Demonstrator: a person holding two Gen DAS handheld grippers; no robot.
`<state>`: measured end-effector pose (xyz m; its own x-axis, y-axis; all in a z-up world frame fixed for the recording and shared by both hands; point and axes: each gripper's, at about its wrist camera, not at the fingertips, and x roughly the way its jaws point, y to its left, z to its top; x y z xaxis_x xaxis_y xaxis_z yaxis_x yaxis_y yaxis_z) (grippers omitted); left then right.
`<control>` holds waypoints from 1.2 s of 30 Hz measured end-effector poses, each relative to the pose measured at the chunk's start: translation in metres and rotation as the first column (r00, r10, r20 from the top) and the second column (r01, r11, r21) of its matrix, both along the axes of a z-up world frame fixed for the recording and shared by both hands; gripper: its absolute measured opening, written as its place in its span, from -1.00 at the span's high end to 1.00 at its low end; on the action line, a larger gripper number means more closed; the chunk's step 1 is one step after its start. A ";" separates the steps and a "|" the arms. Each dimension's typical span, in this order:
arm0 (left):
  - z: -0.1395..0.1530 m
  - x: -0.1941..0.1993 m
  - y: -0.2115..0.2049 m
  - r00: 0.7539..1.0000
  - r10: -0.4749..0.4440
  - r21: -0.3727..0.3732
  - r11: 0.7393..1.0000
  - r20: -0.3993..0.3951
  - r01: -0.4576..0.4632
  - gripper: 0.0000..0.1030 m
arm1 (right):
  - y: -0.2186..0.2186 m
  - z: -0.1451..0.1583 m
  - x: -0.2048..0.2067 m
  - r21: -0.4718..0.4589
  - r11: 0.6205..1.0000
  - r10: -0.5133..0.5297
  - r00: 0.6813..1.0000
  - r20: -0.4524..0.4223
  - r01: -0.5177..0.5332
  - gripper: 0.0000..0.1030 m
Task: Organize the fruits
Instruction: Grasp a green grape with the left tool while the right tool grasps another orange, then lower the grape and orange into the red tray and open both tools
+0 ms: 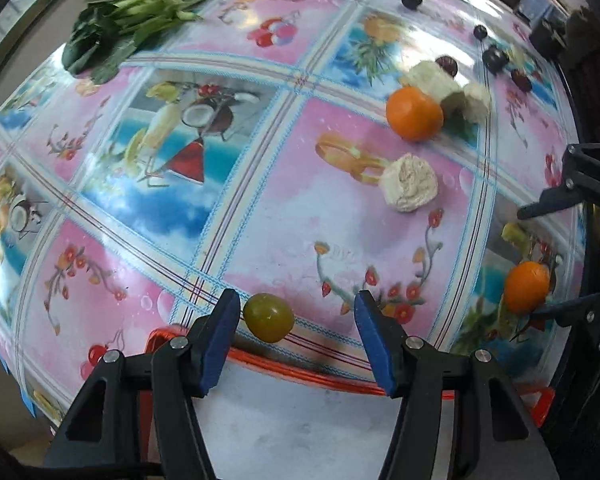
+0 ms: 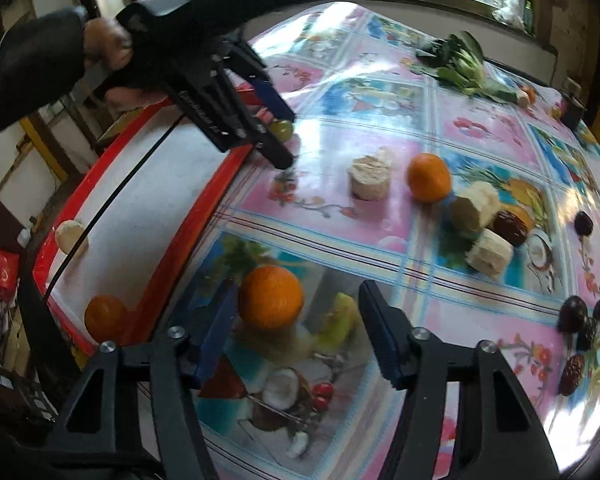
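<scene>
left gripper (image 1: 298,312): jaws apart, green fruit (image 1: 268,317) between the pads, against the left one
right gripper (image 2: 298,300): jaws apart around an orange (image 2: 271,297) on the tablecloth (image 2: 380,232)
red tray (image 2: 204,200): holds an orange (image 2: 105,317) and a pale chunk (image 2: 71,236)
far: bok choy (image 2: 460,64), dark dates (image 2: 580,320)

Between my left gripper (image 1: 296,316) fingers lies a small round fruit (image 1: 268,317) on the table (image 1: 260,216), just before the tray (image 2: 204,208) rim. In the tray lie one orange (image 2: 105,317) and one cut piece (image 2: 71,236). Between my right gripper (image 2: 296,312) fingers sits another orange (image 2: 271,297).
</scene>
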<state>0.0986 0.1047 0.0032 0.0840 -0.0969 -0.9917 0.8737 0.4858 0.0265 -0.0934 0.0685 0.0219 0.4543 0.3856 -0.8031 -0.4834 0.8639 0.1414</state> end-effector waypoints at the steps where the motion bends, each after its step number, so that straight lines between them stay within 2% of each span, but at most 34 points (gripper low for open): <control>1: -0.003 0.000 0.000 1.000 -0.003 -0.001 1.000 -0.006 0.003 -0.12 | 0.004 -0.001 0.000 0.005 1.000 0.016 1.000 -0.013 -0.016 0.03; 3: -0.006 0.006 0.000 0.999 0.007 -0.014 1.000 -0.036 -0.007 -0.08 | 0.015 -0.003 -0.001 -0.011 0.999 0.048 0.998 -0.031 -0.048 0.23; 6: -0.007 0.008 0.004 0.999 -0.003 -0.006 1.000 -0.043 0.003 0.00 | 0.028 -0.007 -0.007 -0.056 0.995 0.079 0.996 -0.026 -0.081 0.29; 8: -0.006 0.013 0.008 0.999 0.001 -0.005 1.000 -0.046 -0.001 0.14 | 0.028 -0.009 -0.006 -0.048 0.996 0.073 0.997 -0.025 -0.074 0.30; 10: -0.004 0.018 0.013 0.999 0.021 -0.009 1.000 -0.039 -0.021 0.49 | 0.024 -0.009 -0.003 -0.022 0.998 0.060 0.997 -0.039 -0.061 0.31; 11: -0.004 0.021 0.015 0.998 0.040 -0.012 0.999 -0.037 -0.041 0.57 | 0.021 -0.010 -0.002 -0.007 0.999 0.053 0.997 -0.048 -0.053 0.31; 13: -0.004 0.028 0.019 0.996 0.071 -0.030 0.997 -0.052 -0.073 0.57 | 0.018 -0.011 0.000 0.011 0.999 0.047 0.997 -0.058 -0.046 0.32; 19: 0.002 0.016 0.025 0.994 0.112 -0.057 0.992 -0.014 -0.112 0.58 | -0.009 -0.008 0.006 0.065 0.997 -0.033 0.996 -0.088 0.039 0.32; 22: 0.026 0.009 0.031 0.986 0.163 -0.117 0.980 0.018 -0.160 0.58 | -0.028 0.000 0.009 0.107 0.990 -0.079 0.992 -0.096 0.089 0.32; 25: 0.056 -0.005 0.039 0.969 0.235 -0.188 0.958 0.078 -0.217 0.58 | -0.046 0.015 0.008 0.162 0.979 -0.112 0.989 -0.094 0.126 0.32; 28: 0.088 -0.031 0.053 0.930 0.340 -0.253 0.920 0.138 -0.299 0.58 | -0.052 0.030 0.005 0.198 0.972 -0.116 0.990 -0.078 0.130 0.32; 31: 0.114 -0.063 0.078 0.874 0.457 -0.319 0.864 0.168 -0.390 0.58 | -0.044 0.047 -0.001 0.224 0.970 -0.088 0.995 -0.052 0.097 0.32; 32: 0.120 -0.074 0.085 0.849 0.498 -0.331 0.842 0.177 -0.425 0.58 | -0.038 0.052 -0.003 0.225 0.971 -0.071 0.997 -0.038 0.078 0.32; 34: 0.129 -0.099 0.107 0.783 0.596 -0.366 0.779 0.178 -0.509 0.58 | -0.022 0.060 -0.007 0.230 0.973 -0.031 0.999 -0.017 0.034 0.32; 35: 0.131 -0.106 0.107 0.763 0.622 -0.373 0.759 0.174 -0.534 0.58 | -0.010 0.063 -0.009 0.231 0.973 -0.006 1.000 -0.008 0.007 0.32; 36: 0.133 -0.119 0.117 0.727 0.663 -0.383 0.728 0.178 -0.569 0.58 | 0.001 0.065 -0.011 0.230 0.973 0.019 1.000 0.000 -0.019 0.32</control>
